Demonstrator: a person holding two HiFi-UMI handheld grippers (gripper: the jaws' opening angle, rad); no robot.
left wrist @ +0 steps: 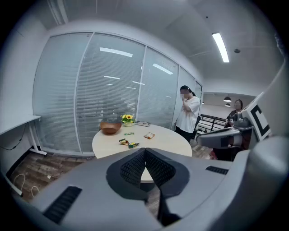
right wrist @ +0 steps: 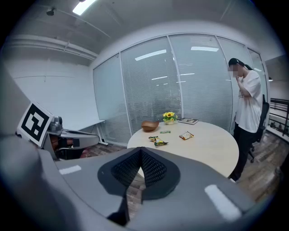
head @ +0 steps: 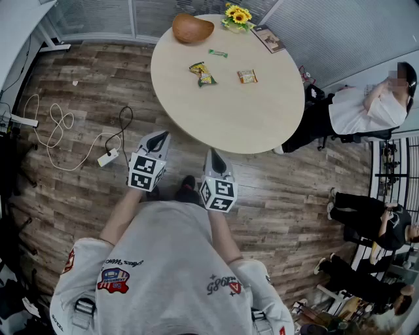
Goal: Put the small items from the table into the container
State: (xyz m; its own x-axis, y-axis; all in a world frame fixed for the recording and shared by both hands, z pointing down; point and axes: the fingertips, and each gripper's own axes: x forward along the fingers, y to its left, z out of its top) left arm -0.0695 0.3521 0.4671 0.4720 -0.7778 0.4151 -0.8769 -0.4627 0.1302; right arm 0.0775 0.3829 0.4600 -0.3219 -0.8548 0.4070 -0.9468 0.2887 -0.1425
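Grey sweatshirt (head: pixel 163 262) of the operator is filling the bottom of the head view, with both forearms reaching out from it over the wooden floor (head: pixel 78 78), short of the table.

Left gripper (head: pixel 159 137) is pointing gently downward toward the table's near edge. Its jaws are pressing together with nothing between them. Right gripper (head: pixel 217 157), just beside it, is doing the same: jaws fully together and empty. In my judgement both tools are being carried closed and low because the approach is not yet under way and no item is within reach.

Round table (head: pixel 249 121) is standing ahead. A wooden bowl (head: pixel 192 28) is sitting at its far rim, evidently serving as the container. A yellow-green snack packet (head: pixel 202 73) is lying toward the middle, a slim green packet (head: pixel 218 53) beyond it, and an orange packet (head: pixel 247 76) to the right. All three are lying apart from the bowl, so nothing is collected yet.

Sunflowers (head: pixel 237 16) and a booklet (head: pixel 269 38) are occupying the far rim. A bystander (head: pixel 366 108) is waiting just beside the table's right edge.
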